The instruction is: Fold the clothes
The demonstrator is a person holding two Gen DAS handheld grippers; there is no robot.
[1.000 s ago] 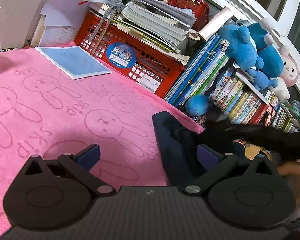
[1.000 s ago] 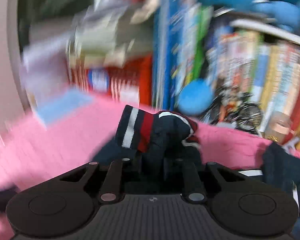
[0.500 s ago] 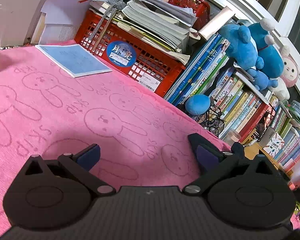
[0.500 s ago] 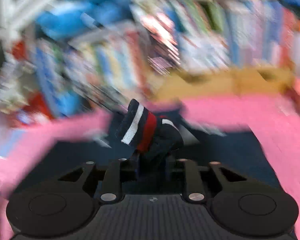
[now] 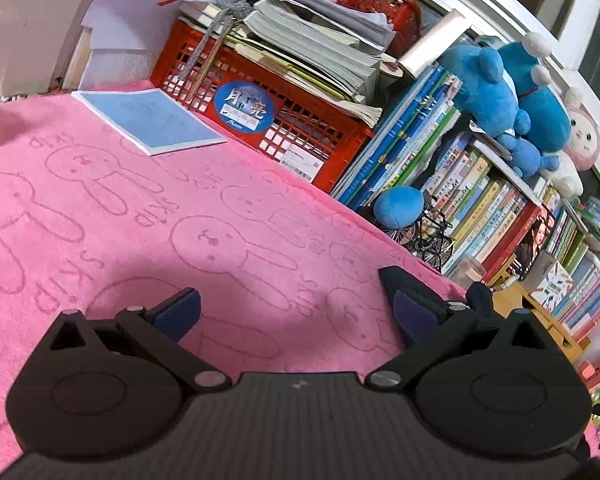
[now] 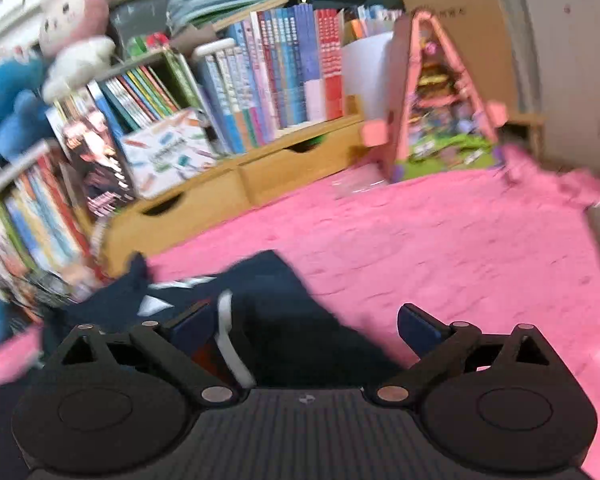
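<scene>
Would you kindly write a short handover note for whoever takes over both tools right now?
Left tool: open, empty, over the pink towel.
Right tool: its jaws have just been opening; now wide, gripping nothing.
Navy garment: dropped in a loose heap on the towel under the right tool, striped cuff beside the left finger.
Done: garment released.
Left: folding looks unfinished; spread it flat and fold.

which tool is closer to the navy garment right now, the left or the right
Right. The right tool hangs open directly over the navy garment, jaws just opened, not gripping it. The left tool is open over bare pink towel, the garment off beside it.
</scene>
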